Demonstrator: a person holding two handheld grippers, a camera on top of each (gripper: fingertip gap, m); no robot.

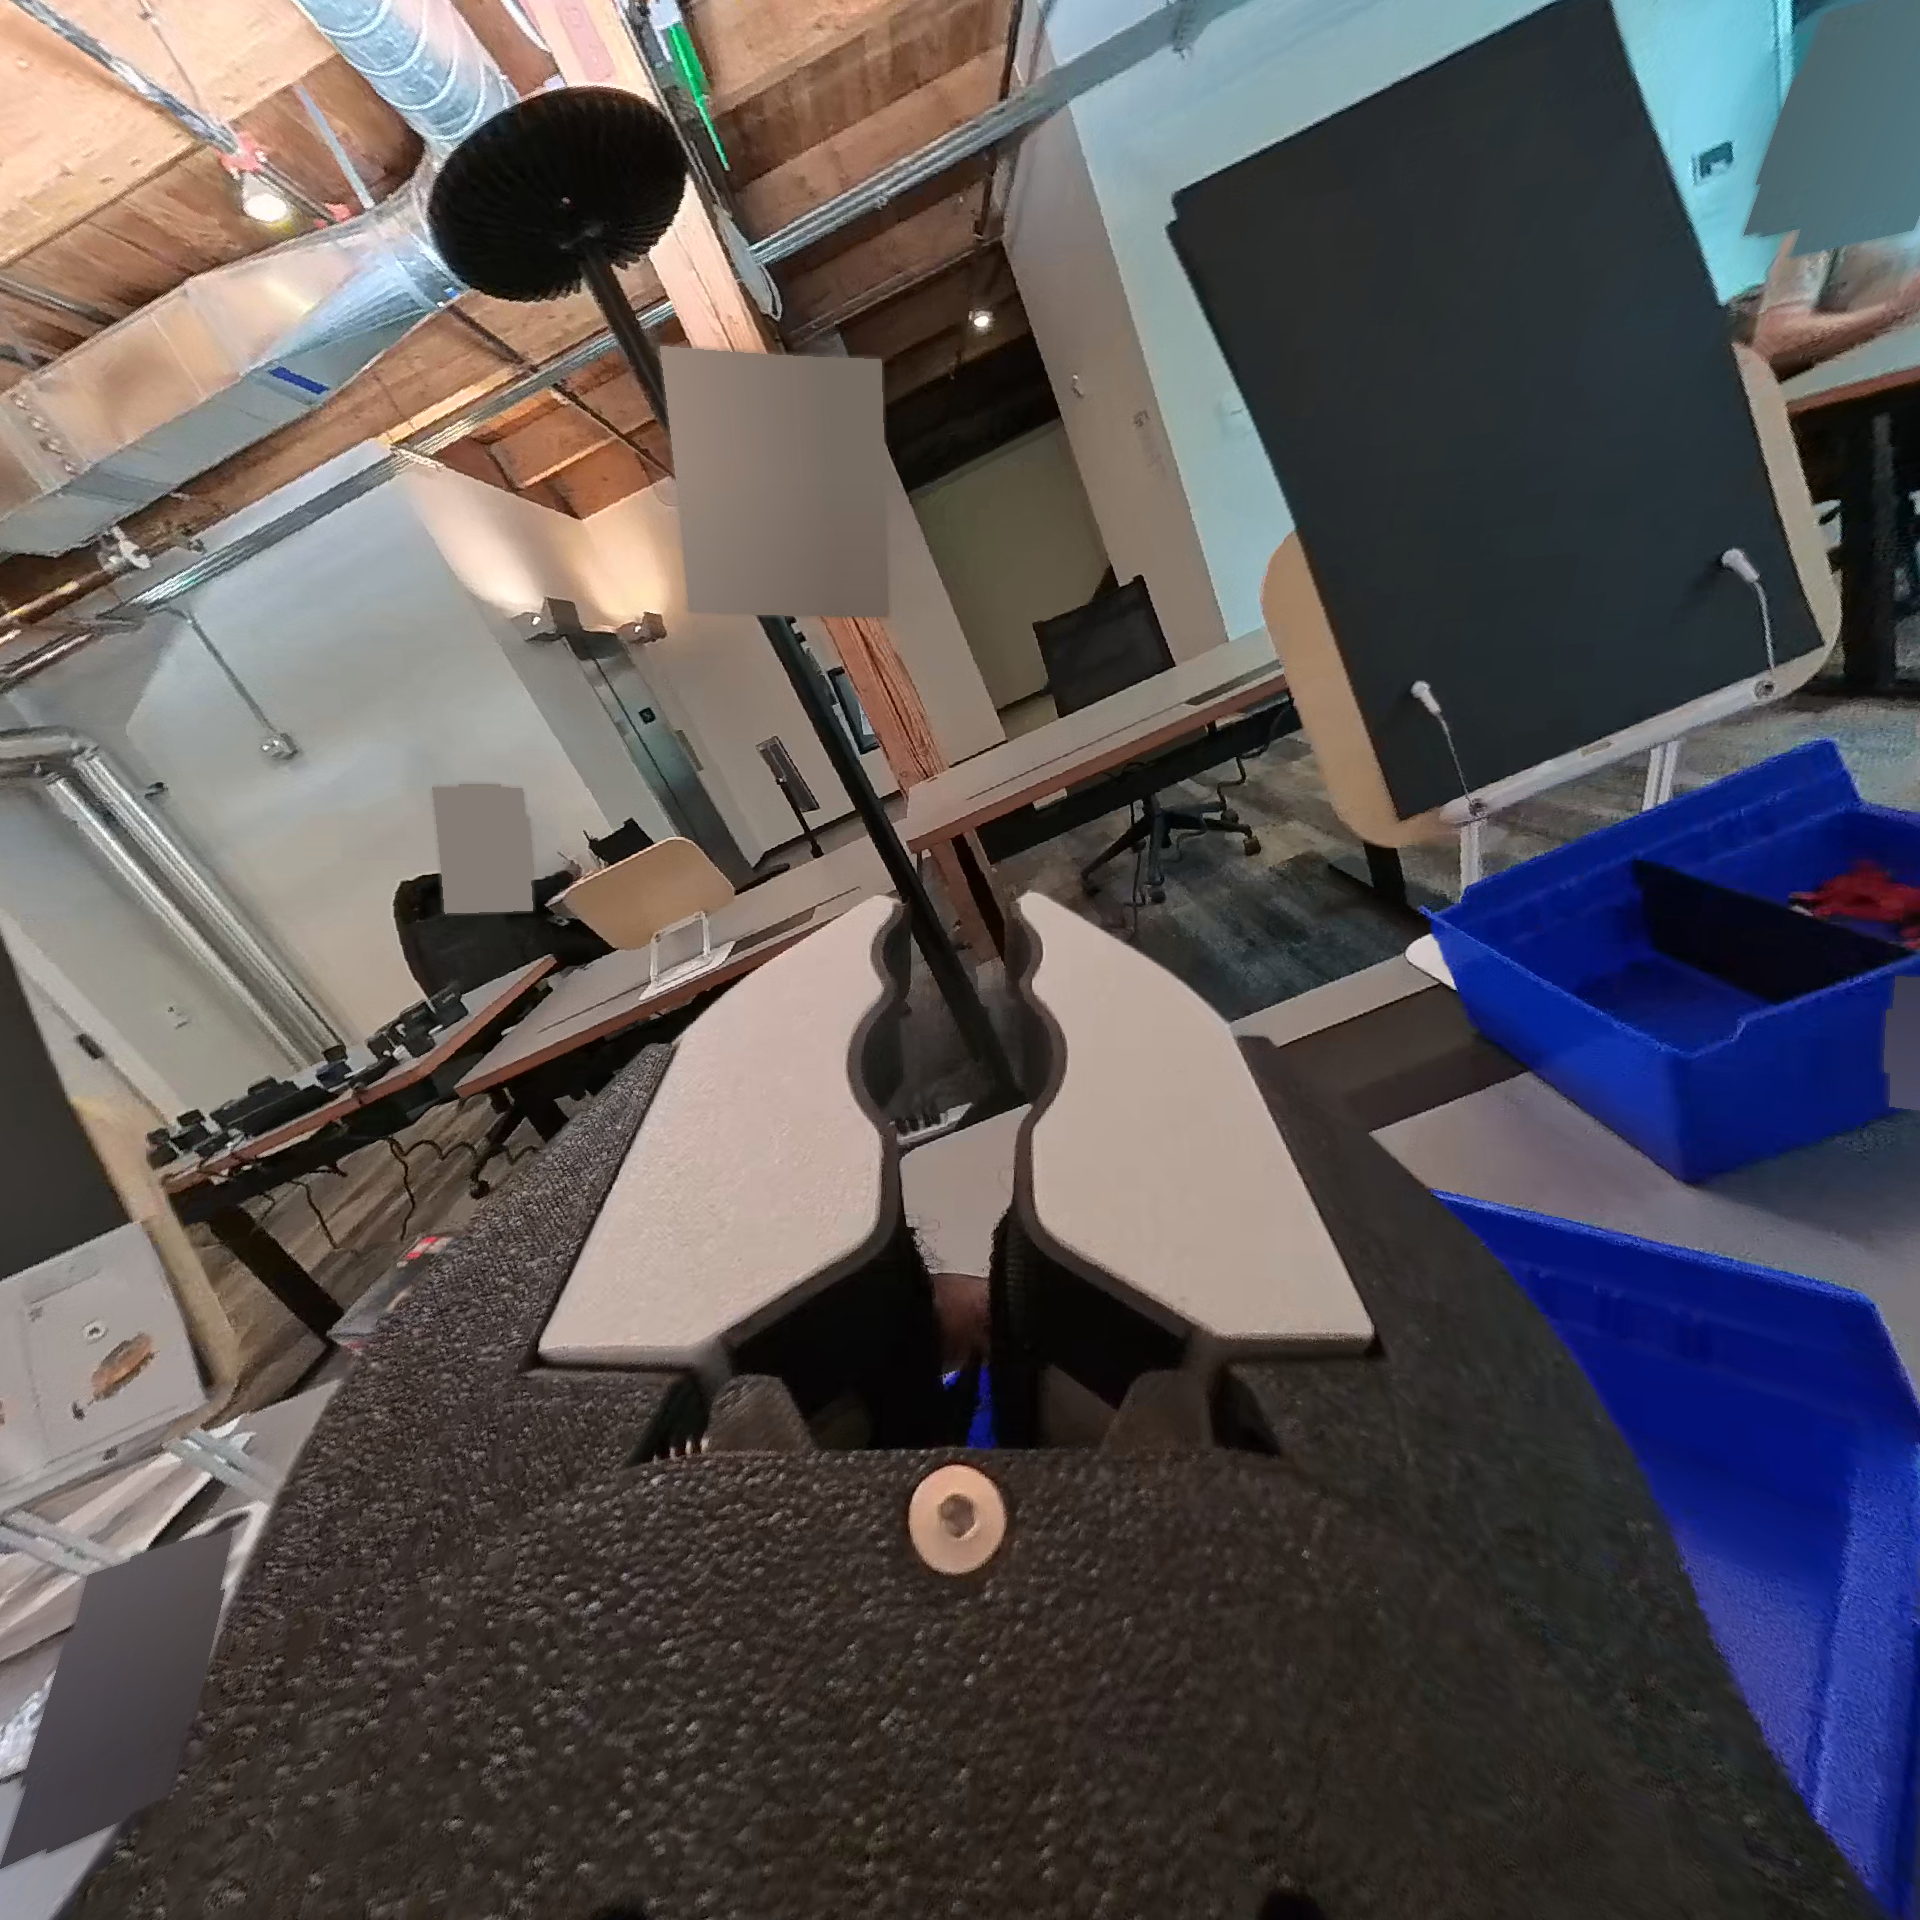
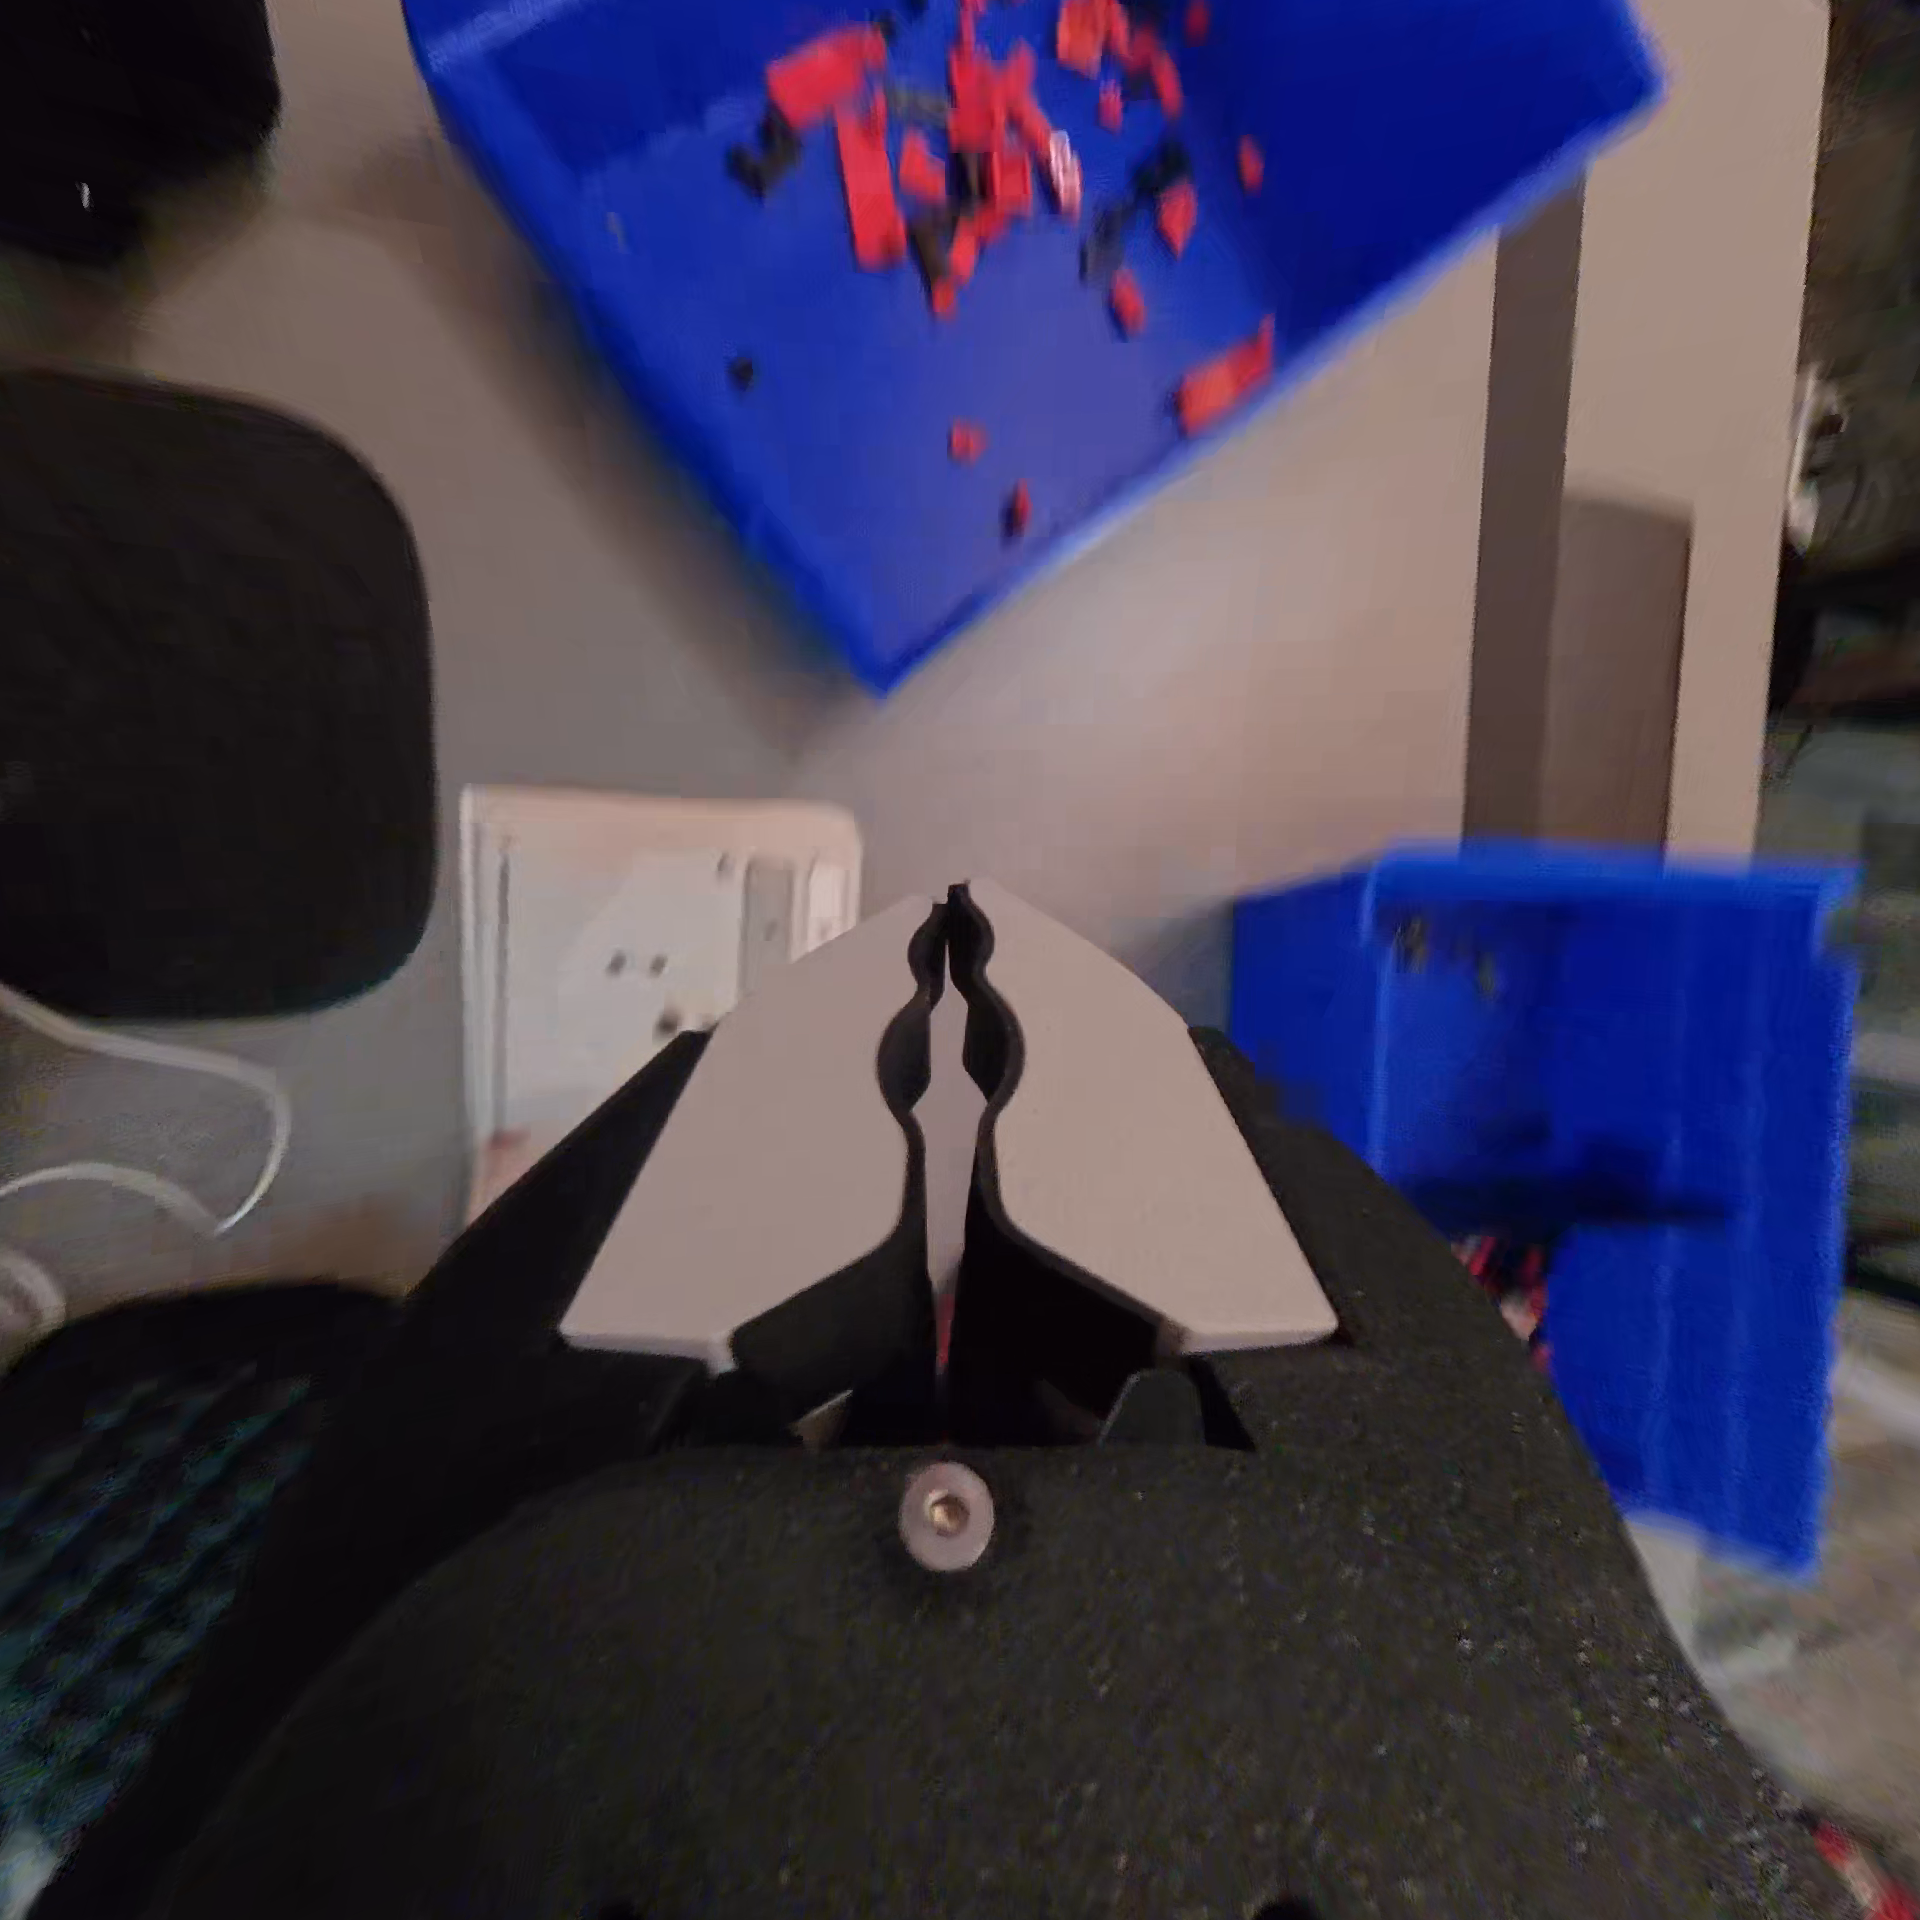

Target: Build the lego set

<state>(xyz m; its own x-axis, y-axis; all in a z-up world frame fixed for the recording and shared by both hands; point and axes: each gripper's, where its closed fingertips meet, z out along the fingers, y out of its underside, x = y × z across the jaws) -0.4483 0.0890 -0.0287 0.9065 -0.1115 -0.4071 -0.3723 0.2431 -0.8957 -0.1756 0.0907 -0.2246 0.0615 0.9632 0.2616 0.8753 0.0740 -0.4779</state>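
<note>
My right gripper (image 2: 954, 902) was pressed together, empty; my left gripper (image 1: 958, 920) stood slightly spread, pointing away from the table. The bricks (image 2: 987, 177) lay loose in a blue bin (image 2: 831, 499) ahead. They looked light, rigid and slick, so I'd pinch one across its flat sides.

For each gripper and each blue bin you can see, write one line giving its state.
left gripper: open, nothing between its fingers, aimed above the table.
right gripper: shut, tips touching, holding nothing visible.
divided blue bin: upright, near compartment bare, red pieces behind the divider.
large blue bin: holds scattered red and black pieces.
</note>
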